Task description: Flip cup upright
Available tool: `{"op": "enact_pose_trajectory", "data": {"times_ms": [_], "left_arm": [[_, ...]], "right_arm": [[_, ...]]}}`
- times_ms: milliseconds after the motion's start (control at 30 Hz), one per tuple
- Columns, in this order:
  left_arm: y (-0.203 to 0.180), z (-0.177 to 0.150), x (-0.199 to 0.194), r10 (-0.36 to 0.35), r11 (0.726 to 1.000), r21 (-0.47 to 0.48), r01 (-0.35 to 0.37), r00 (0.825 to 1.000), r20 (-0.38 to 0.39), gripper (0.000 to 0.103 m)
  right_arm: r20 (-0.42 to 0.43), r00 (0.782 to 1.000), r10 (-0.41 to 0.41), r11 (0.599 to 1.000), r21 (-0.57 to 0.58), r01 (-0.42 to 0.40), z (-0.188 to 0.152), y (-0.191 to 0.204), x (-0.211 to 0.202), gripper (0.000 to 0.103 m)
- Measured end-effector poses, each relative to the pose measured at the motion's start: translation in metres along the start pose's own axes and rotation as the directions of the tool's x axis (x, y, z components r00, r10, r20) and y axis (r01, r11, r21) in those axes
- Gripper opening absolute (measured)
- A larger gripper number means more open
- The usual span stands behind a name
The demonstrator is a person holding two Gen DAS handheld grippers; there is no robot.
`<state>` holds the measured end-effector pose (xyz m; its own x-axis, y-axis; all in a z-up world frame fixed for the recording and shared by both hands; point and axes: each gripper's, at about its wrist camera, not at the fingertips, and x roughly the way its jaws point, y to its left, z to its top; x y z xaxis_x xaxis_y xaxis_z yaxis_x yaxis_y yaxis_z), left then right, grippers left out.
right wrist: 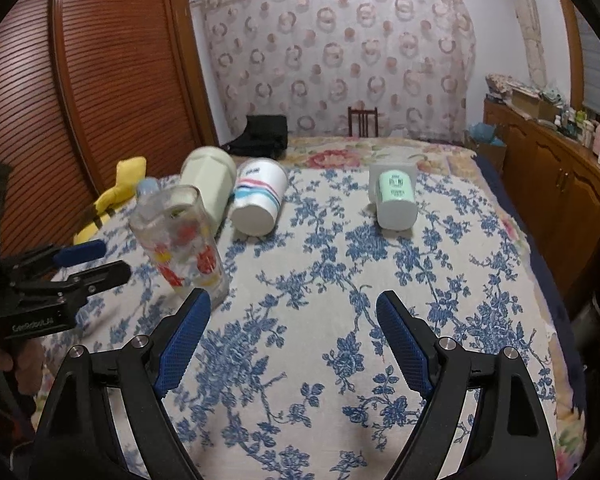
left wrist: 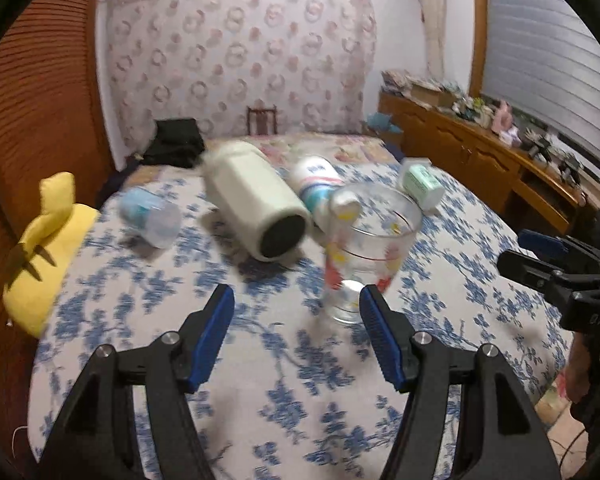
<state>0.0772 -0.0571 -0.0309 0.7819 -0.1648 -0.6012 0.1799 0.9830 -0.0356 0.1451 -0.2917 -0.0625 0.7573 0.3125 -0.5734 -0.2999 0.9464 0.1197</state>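
A clear glass cup (left wrist: 364, 252) with red and yellow prints stands upright, mouth up, on the blue-flowered bedspread (left wrist: 284, 368). In the right wrist view the cup (right wrist: 180, 240) leans slightly. My left gripper (left wrist: 296, 308) is open and empty, its right fingertip just in front of the cup's base. My right gripper (right wrist: 294, 316) is open and empty, its left fingertip close to the cup's base. Each gripper shows in the other's view: the right one (left wrist: 540, 256), the left one (right wrist: 92, 264).
Lying on the bed are a pale green cup (left wrist: 256, 208), a white striped cup (left wrist: 316, 188), a small clear cup (left wrist: 152, 216) and a white-and-green cup (right wrist: 394, 196). A yellow plush (left wrist: 48, 248) lies at the left edge. A wooden cabinet (left wrist: 480, 164) stands right.
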Motion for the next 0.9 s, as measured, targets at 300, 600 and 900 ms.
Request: {"op": "enact_pose_trajectory", "data": {"times_ms": [300,600,900], "left_arm": [[0.017,-0.008,-0.041,0.085,0.996,-0.022,-0.083,0.986,0.144,0.065],[0.029,-0.016,-0.057,0.126,0.991,-0.066,-0.116,0.974,0.186,0.065],[0.031,-0.023,-0.06,0.149,0.987,-0.083,-0.135,0.968,0.202,0.066]], "right_arm": [[0.127,0.991,-0.037,0.999,0.015,0.036,0.001,0.023,-0.033,0.087],[0.235,0.968,-0.092,0.996,0.018,0.09,-0.01,0.036,-0.052,0.087],[0.248,0.964,-0.095,0.995,0.016,0.094,-0.012,0.037,-0.056,0.087]]}}
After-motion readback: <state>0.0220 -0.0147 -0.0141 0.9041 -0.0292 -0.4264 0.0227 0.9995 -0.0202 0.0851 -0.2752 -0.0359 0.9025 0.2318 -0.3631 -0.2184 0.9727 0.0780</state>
